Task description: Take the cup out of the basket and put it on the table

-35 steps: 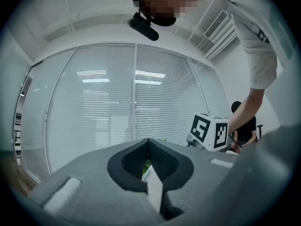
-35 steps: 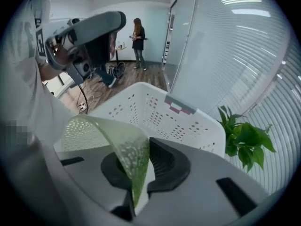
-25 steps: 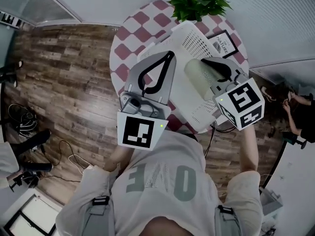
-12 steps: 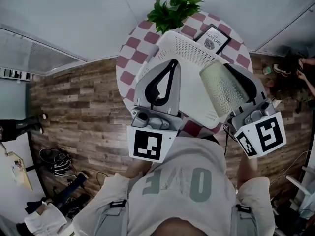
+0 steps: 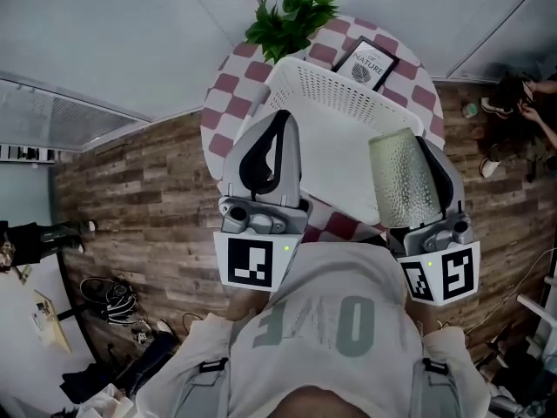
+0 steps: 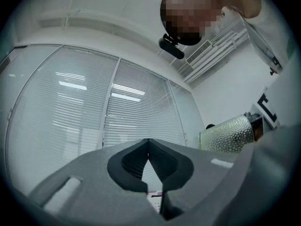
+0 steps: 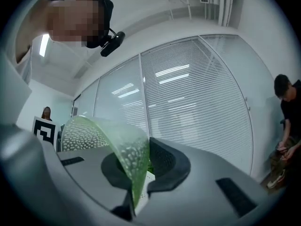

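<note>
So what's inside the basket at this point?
Only bare white floor shows inside the basket. Its near corners are covered by the left gripper and by the cup, held in the right gripper.

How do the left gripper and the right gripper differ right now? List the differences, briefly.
The right gripper is shut on the wall of the dimpled cup; the left gripper is shut on nothing. In the head view the right gripper shows at the right edge of the basket, the left gripper at its left edge. Shared: both are grey, and both have their jaws closed.
</note>
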Motion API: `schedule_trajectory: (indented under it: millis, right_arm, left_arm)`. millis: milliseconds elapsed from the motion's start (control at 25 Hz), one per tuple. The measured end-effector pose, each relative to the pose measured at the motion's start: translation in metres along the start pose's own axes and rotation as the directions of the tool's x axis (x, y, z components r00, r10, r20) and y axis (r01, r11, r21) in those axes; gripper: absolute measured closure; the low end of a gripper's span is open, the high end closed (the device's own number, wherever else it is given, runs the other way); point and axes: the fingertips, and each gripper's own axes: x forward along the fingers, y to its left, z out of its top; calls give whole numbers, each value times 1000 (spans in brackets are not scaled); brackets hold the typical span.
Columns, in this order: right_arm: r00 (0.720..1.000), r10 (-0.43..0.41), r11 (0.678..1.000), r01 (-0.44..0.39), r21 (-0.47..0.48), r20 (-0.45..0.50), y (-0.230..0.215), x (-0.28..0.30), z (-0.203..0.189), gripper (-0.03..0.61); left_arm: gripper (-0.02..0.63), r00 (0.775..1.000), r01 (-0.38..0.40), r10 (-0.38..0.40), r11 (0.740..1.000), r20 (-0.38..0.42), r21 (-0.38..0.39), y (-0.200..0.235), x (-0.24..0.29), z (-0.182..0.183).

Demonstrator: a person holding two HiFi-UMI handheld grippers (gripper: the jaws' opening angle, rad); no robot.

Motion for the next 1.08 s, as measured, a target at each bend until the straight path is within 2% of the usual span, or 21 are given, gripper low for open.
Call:
schedule_trajectory:
  millis: [200,640,1080]
  right_arm:
    - [1000,-21,1000,21,-17,-8,-2,4,-2,554]
    - [999,16,1000,-17,-5,-47,6,10,-10,554]
    - [999,8,1000,-9,-7,-50,2,16,-12,554]
  left_arm:
    - [609,1000,-10,10,1000,-4,-8,3,-1,-3]
    - [609,999,-37,37,999,-16,-13,10,-4,-8]
    - [609,999,-38,37,999,-25,-25,13,-1,-14]
